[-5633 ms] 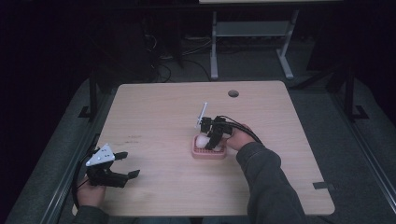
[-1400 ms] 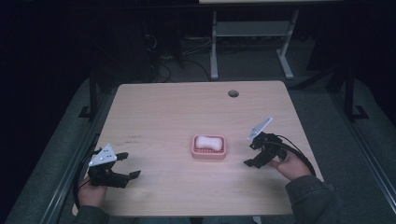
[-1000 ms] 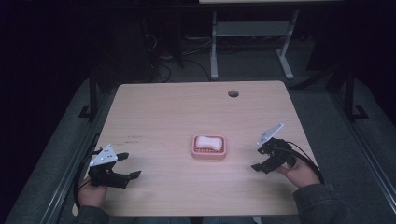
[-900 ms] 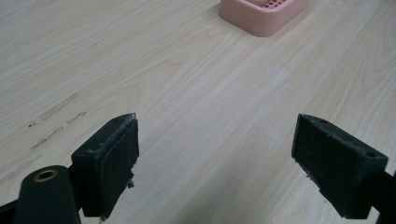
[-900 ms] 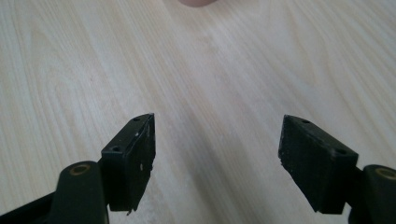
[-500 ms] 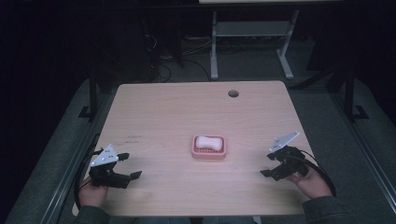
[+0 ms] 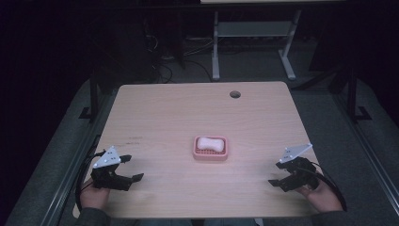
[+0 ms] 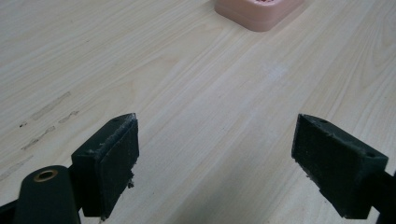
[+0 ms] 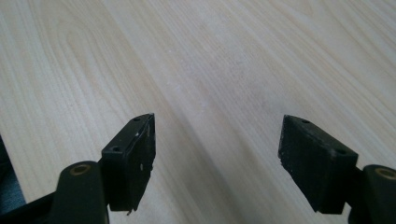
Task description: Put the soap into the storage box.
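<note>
Soap bar [image 7: 210, 143]: white, smooth, rounded oblong, laid in a pink soap dish [image 7: 210, 154], a rounded rectangle with a ribbed floor, set at the middle of the surface [image 7: 188, 113]. Surface: pale wood-grain laminate, rounded corners, one round hole [image 7: 235, 94] near the far edge. Left tongs [image 7: 131, 168] and right tongs [image 7: 278, 173]: black, flat rough pads, held apart over bare wood, well apart from the dish, nothing between them.

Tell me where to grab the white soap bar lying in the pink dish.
Take the soap bar across its narrow middle, coming straight down from above. It lies flat in the pink dish, whose raised rim blocks a sideways approach, and its long sides pinch in slightly at the waist, so open gripper jaws should seat there.
</note>
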`<action>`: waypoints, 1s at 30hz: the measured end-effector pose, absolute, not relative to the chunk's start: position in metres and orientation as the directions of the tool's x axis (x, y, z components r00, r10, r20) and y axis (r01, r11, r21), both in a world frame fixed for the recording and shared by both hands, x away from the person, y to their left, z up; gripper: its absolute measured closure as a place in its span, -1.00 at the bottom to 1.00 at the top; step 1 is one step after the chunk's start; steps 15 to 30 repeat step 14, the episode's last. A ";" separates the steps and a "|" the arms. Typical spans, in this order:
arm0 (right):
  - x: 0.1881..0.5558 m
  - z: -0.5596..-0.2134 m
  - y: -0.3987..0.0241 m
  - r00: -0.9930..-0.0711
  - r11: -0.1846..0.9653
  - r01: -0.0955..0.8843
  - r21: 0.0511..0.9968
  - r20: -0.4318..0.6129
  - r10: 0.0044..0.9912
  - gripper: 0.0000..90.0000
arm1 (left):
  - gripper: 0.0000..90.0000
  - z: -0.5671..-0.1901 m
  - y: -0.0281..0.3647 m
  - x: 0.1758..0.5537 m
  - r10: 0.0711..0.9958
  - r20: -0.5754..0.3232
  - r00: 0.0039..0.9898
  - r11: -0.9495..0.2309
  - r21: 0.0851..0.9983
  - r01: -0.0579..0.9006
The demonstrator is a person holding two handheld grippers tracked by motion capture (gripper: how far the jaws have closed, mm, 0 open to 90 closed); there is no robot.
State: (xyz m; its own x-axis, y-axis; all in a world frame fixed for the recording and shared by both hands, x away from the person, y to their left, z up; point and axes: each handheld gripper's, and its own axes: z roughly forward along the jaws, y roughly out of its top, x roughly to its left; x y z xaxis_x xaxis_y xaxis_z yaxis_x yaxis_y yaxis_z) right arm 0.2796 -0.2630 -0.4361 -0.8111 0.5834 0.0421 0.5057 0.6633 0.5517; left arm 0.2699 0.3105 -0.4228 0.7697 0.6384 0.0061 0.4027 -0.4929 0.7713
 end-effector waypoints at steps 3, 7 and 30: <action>0.273 -0.436 -0.265 -0.810 0.659 0.502 0.561 0.036 0.586 -0.40 | -0.67 -0.423 0.310 0.270 0.638 0.005 0.770 -0.494 0.770 0.404; 0.264 -0.435 -0.266 -0.808 0.650 0.492 0.579 0.026 0.588 -0.39 | -0.67 -0.423 0.311 0.270 0.639 0.005 0.769 -0.494 0.770 0.404; 0.247 -0.435 -0.266 -0.792 0.631 0.478 0.610 -0.010 0.610 -0.40 | -0.67 -0.423 0.309 0.270 0.636 0.007 0.772 -0.496 0.769 0.402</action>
